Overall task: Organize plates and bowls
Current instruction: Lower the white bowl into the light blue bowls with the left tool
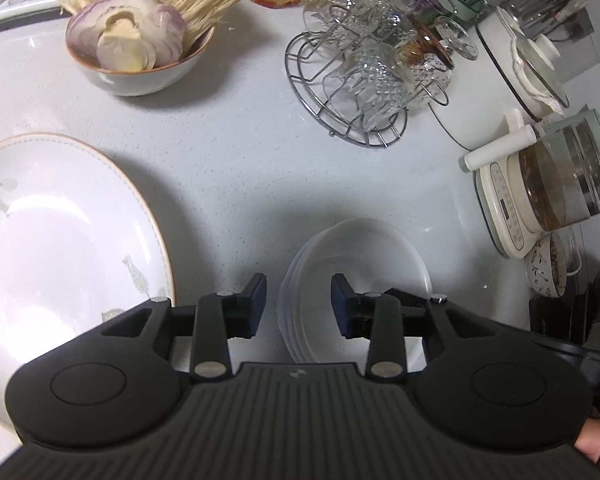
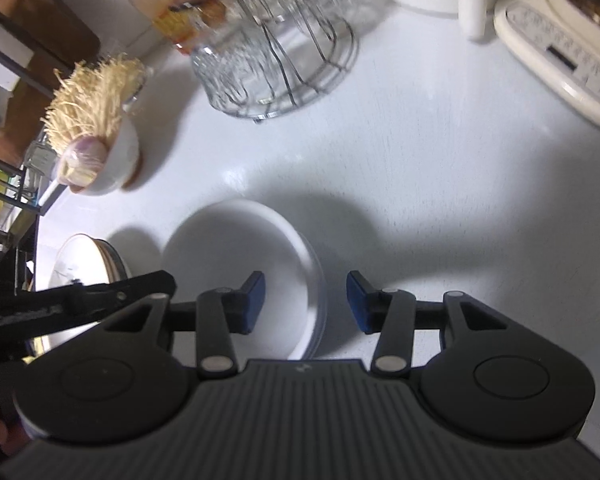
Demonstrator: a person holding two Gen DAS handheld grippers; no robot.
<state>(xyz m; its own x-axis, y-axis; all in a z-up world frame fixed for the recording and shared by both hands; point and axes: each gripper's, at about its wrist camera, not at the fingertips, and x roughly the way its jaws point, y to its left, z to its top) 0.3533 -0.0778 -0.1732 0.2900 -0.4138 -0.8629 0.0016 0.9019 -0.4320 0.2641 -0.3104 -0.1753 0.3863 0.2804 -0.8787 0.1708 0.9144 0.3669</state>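
On the white counter point(image 1: 228, 168) a stack of white bowls point(image 1: 364, 264) sits between both tools; the left gripper point(image 1: 299, 306) straddles its near-left rim, jaws part open, gripping nothing; the right gripper point(image 2: 306, 302) straddles the opposite rim, equally empty; to lift well, each should seat a pad inside the rim before closing; the stack's near edge hides under the gripper bodies; the right view is blurred

Oval plate point(image 1: 60, 232) showing white with grey fish motifs, brown rim. Stacked bowls point(image 1: 364, 264) showing plain white. Onion bowl point(image 1: 140, 76) showing grey, brown-edged. Tabletop point(image 1: 240, 152) showing speckled white.
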